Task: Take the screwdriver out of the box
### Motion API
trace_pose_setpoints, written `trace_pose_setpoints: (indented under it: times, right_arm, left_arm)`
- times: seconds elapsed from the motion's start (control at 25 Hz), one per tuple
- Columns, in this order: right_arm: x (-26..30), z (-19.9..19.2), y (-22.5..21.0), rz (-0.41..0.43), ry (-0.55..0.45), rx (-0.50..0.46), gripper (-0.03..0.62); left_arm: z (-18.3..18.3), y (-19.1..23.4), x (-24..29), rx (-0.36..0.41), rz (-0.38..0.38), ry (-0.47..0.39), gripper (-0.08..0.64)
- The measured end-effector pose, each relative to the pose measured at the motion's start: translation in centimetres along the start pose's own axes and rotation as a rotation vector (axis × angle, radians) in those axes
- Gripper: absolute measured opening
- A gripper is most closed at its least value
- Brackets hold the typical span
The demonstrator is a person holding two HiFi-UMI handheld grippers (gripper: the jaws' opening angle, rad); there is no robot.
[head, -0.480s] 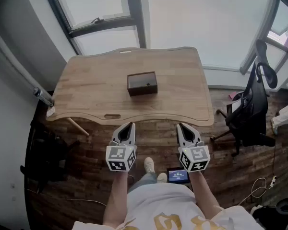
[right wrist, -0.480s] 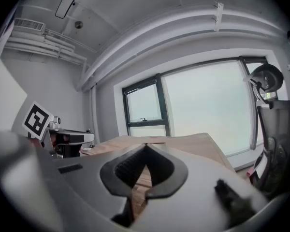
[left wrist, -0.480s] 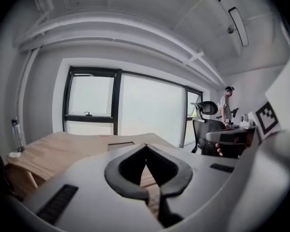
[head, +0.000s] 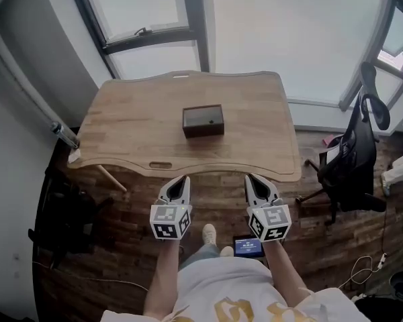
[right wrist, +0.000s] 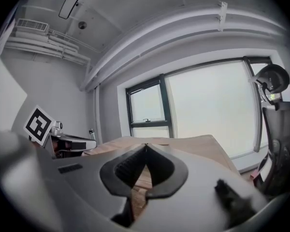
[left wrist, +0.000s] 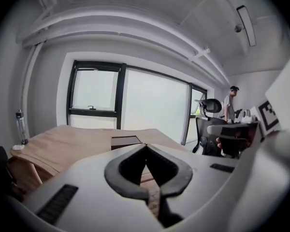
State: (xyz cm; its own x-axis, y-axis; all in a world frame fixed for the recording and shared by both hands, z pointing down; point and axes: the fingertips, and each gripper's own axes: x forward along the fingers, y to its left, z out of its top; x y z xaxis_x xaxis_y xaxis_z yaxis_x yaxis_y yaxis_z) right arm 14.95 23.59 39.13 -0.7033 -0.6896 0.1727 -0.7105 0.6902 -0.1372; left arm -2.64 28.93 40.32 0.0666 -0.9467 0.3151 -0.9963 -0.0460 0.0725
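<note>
Both left claw [head: 181,180] and right claw [head: 250,179] hang clenched, empty, short of the table [head: 121,133] bearing the box [head: 203,121]; chair [head: 352,159] rightward.

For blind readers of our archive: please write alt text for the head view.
A small dark brown box sits in the middle of a light wooden table. Short of its near edge, a person holds the left gripper and right gripper side by side, both shut and empty.

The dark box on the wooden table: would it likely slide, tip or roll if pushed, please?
The dark box looks low and flat-sided, so it would probably slide, not roll or tip. The table looks smooth, so it may skid.
</note>
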Motion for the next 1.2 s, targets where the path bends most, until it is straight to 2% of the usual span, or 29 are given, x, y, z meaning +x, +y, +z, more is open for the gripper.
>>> trace_pose_setpoints:
  times: [0.12, 0.4, 0.68, 0.8, 0.92, 1.0, 1.2]
  right_arm:
    - [0.0, 0.6, 0.0, 0.002, -0.038, 0.022, 0.032]
    - [1.2, 0.4, -0.5, -0.004, -0.028, 0.022, 0.032]
    - [3.1, 0.2, -0.7, 0.012, -0.019, 0.024, 0.032]
    - [4.6, 0.0, -1.5, 0.007, -0.008, 0.019, 0.032]
    - [6.5, -0.2, -2.6, -0.008, 0.007, 0.017, 0.032]
    - [8.0, -0.2, -3.5, -0.017, 0.015, 0.015, 0.032]
    - [12.6, -0.1, -6.4, -0.049, 0.041, 0.019, 0.032]
  left_arm:
    - [0.3, 0.1, -0.1, -0.039, -0.019, -0.021, 0.014]
    - [0.7, 1.8, 0.0, -0.054, 0.030, -0.038, 0.014]
    - [1.2, 3.2, 1.3, -0.062, 0.046, -0.054, 0.014]
    - [1.8, 3.6, 3.2, -0.098, 0.025, -0.083, 0.014]
    - [2.7, 3.7, 5.2, -0.178, -0.047, -0.150, 0.014]
    - [2.7, 4.6, 7.0, -0.211, -0.053, -0.146, 0.014]
    - [2.9, 7.2, 12.3, -0.163, -0.022, -0.091, 0.014]
